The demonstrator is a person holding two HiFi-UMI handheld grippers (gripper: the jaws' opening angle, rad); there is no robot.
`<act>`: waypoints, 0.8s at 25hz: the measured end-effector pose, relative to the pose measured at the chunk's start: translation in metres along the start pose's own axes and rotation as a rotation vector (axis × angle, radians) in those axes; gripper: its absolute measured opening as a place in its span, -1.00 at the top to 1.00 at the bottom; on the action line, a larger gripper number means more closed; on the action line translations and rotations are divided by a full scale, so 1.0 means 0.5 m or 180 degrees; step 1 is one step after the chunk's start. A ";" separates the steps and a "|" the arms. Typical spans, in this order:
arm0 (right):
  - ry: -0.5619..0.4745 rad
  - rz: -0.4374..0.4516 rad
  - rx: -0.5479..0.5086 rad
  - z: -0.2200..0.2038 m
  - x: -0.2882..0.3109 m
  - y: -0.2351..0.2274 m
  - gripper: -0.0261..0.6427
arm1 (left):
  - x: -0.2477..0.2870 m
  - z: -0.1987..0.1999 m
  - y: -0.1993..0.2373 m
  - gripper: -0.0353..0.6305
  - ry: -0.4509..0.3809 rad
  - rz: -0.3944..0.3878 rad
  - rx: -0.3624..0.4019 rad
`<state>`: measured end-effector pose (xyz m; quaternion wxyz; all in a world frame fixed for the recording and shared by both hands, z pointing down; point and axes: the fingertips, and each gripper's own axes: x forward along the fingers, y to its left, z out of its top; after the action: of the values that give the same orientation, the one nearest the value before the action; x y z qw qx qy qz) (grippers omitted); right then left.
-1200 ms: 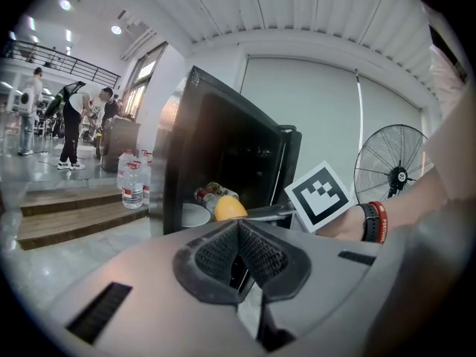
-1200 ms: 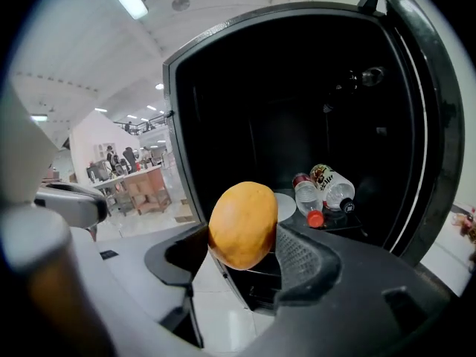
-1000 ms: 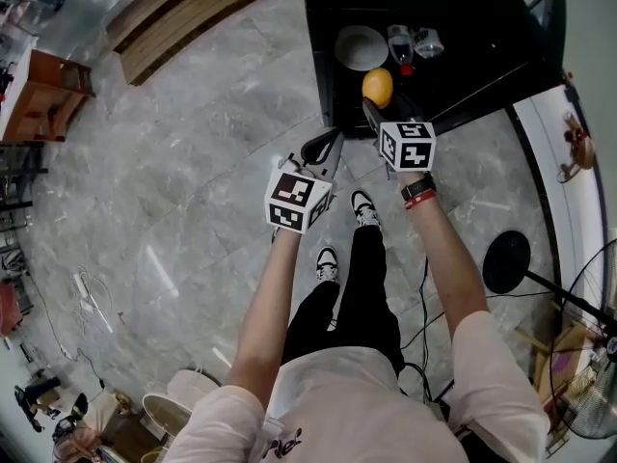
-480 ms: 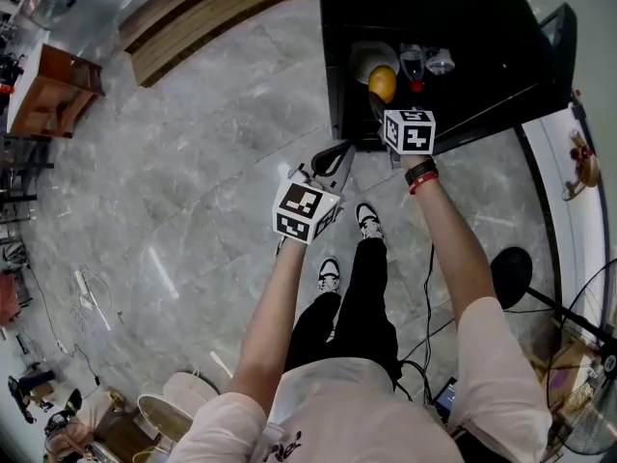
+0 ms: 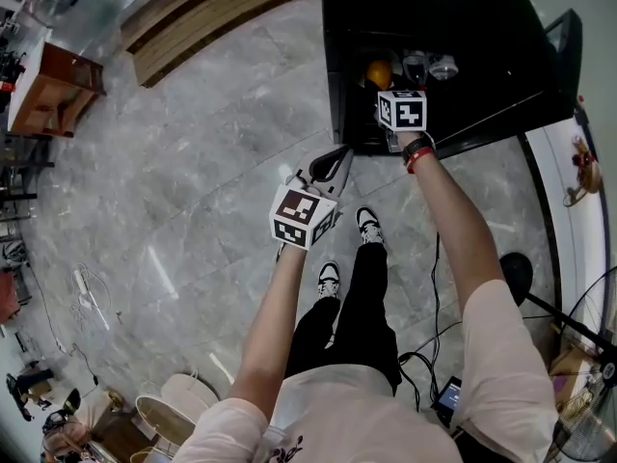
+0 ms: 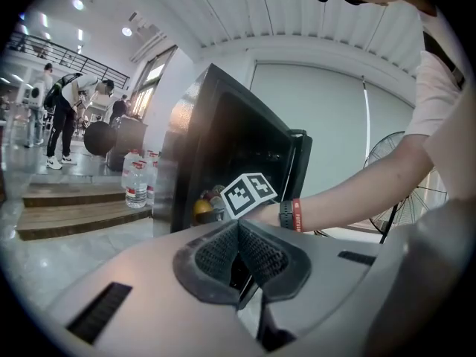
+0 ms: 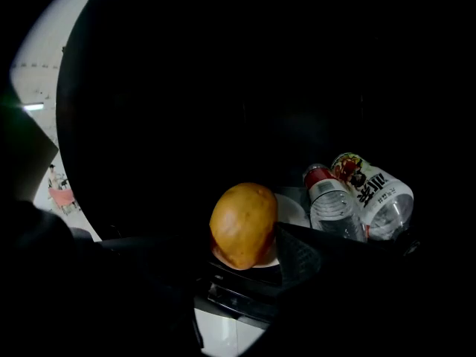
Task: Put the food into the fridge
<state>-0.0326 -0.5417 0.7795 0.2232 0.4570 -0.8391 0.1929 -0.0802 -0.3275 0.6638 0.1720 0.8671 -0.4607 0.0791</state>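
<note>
A yellow-orange round fruit point(image 5: 378, 73) point(image 7: 244, 225) sits between my right gripper's point(image 5: 382, 87) point(image 7: 239, 245) jaws, which are shut on it. It hangs inside the dark black fridge point(image 5: 434, 17), just above a white plate point(image 7: 294, 210) on the shelf. Two plastic bottles point(image 7: 357, 195) point(image 5: 428, 66) lie to the right of the plate. My left gripper point(image 5: 331, 165) point(image 6: 239, 233) stays outside, over the floor before the fridge, shut with nothing in it. From the left gripper view the fruit point(image 6: 202, 208) shows inside the open fridge point(image 6: 223, 140).
The fridge door point(image 5: 564, 37) stands open at the right. Wooden steps point(image 5: 193, 8) and a wooden table point(image 5: 48, 90) lie at the far left. A fan point(image 5: 588, 403) and a round black base point(image 5: 516, 273) stand at the right, with cables on the floor. People stand far off.
My right gripper has carried the fruit forward, deeper into the fridge, so the plate is now mostly hidden in the head view. The left gripper has hardly moved.
</note>
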 end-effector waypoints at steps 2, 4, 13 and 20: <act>0.0057 0.0011 -0.0073 -0.004 0.018 -0.001 0.04 | 0.000 -0.005 0.000 0.84 0.0008 0.0008 -0.0018; 0.0106 -0.0003 -0.0090 -0.003 0.028 -0.006 0.04 | 0.002 -0.007 0.000 0.84 0.0017 0.0013 -0.0022; 0.0197 0.0066 -0.0169 0.007 0.040 -0.011 0.03 | -0.004 -0.019 -0.004 0.84 0.0051 0.0023 -0.0050; 0.0287 0.0143 -0.0174 -0.006 0.040 -0.005 -0.04 | -0.005 -0.025 -0.006 0.84 0.0074 0.0023 -0.0116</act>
<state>-0.0394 -0.5551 0.7935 0.2689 0.4227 -0.8432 0.1953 -0.0788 -0.3197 0.6739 0.1928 0.8612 -0.4632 0.0814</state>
